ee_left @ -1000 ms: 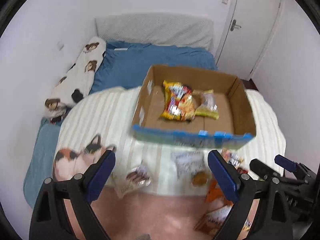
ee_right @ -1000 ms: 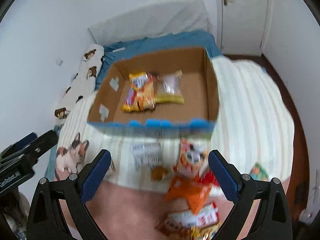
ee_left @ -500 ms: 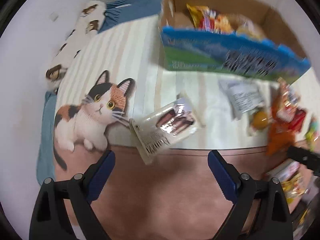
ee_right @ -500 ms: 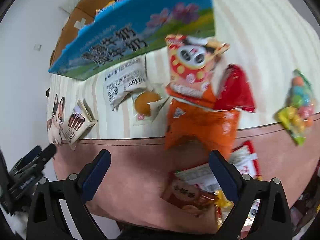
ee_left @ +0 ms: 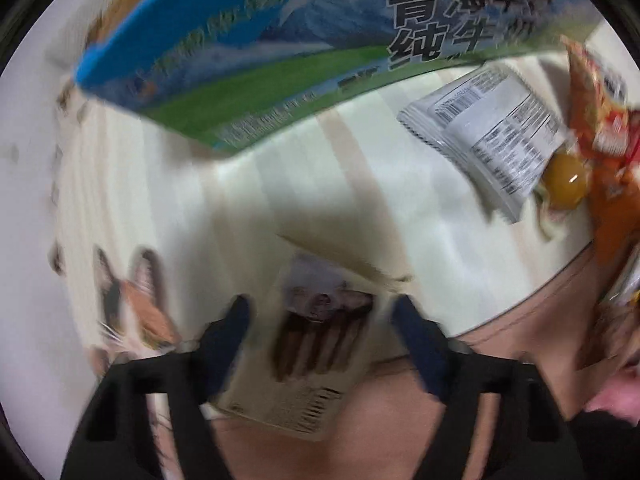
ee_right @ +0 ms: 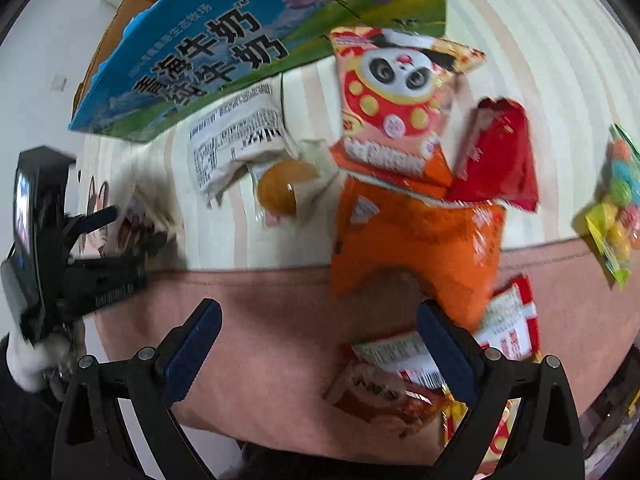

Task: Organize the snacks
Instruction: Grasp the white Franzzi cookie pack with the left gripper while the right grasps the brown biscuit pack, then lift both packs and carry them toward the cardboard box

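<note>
Your left gripper (ee_left: 322, 320) points down over the chocolate-stick packet (ee_left: 308, 344), which lies on the bedspread (ee_left: 248, 208) between the blue pads; the jaws are closing, and blur hides whether they touch it yet. Half a second ago that packet lay well ahead of wide-spread fingers. Further right, your right gripper (ee_right: 320, 324) gapes wide and empty over pink cloth, the orange bag (ee_right: 412, 240) just beyond, as before.
</note>
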The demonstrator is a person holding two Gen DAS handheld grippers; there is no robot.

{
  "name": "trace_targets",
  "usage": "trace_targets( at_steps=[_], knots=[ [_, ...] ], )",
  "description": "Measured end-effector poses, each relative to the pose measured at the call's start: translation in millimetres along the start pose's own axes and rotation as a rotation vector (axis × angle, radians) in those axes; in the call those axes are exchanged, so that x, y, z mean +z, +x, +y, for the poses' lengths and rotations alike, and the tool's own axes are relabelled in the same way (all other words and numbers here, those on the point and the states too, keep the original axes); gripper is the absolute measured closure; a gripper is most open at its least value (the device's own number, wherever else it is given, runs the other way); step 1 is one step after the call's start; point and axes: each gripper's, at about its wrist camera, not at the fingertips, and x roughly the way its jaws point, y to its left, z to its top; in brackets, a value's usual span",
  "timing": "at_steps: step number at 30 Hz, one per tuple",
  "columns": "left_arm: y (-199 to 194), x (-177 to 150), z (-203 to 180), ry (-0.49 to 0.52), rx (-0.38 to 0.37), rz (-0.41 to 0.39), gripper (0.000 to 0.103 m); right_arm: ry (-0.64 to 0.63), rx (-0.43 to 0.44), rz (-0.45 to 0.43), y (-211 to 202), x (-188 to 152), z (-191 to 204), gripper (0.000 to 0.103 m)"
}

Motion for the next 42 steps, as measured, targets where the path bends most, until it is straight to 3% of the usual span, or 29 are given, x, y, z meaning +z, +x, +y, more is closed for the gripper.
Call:
trace_targets(
  at_steps=[4,7,12,16,20,22,24,27,29,32,35,38,42],
  knots=[
    [2,-26,6,-0.173,-0.06,0.024,0.037,-0.088,-0.056,0.029,-5,-21,-1,0.003],
    [6,-60,13,-0.333,-0.149,0.066,0.037,-0.214,-0.135,0.06,-1,-39,8,0.003],
    [15,-119,17,-0.514,-0.247,0.105,0.037,-0.437,-0.287,0.114,28,-71,26,0.005],
    [25,-153,25,-0.621,-0.327,0.113,0.037,-0.571,-0.401,0.166,63,-90,34,0.026],
    [29,-168,33,-0.651,-0.365,0.101,0.037,-0.625,-0.467,0.142,79,-102,40,0.035],
    [30,-175,34,-0.642,-0.382,0.101,0.037,-0.565,-0.434,0.126,76,-100,40,0.039],
    [32,-182,36,-0.644,-0.399,0.098,0.037,-0.416,-0.325,0.123,70,-92,32,0.041],
    [31,-189,43,-0.652,-0.422,0.094,0.037,-0.146,-0.058,0.158,65,-78,11,0.041],
    [28,-190,56,-0.656,-0.418,0.082,0.037,-0.041,0.054,0.194,67,-75,3,0.029],
    [18,-176,71,-0.665,-0.396,0.049,0.037,-0.048,0.039,0.168,63,-75,4,0.014],
    [2,-176,80,-0.651,-0.399,0.032,0.037,-0.084,0.015,0.164,63,-79,7,0.014],
    [-9,-181,69,-0.569,-0.382,0.033,0.037,-0.086,0.02,0.171,66,-86,11,0.014],
    [9,-184,35,-0.455,-0.316,0.114,0.037,-0.071,0.006,0.17,81,-89,19,0.014]
  ],
)
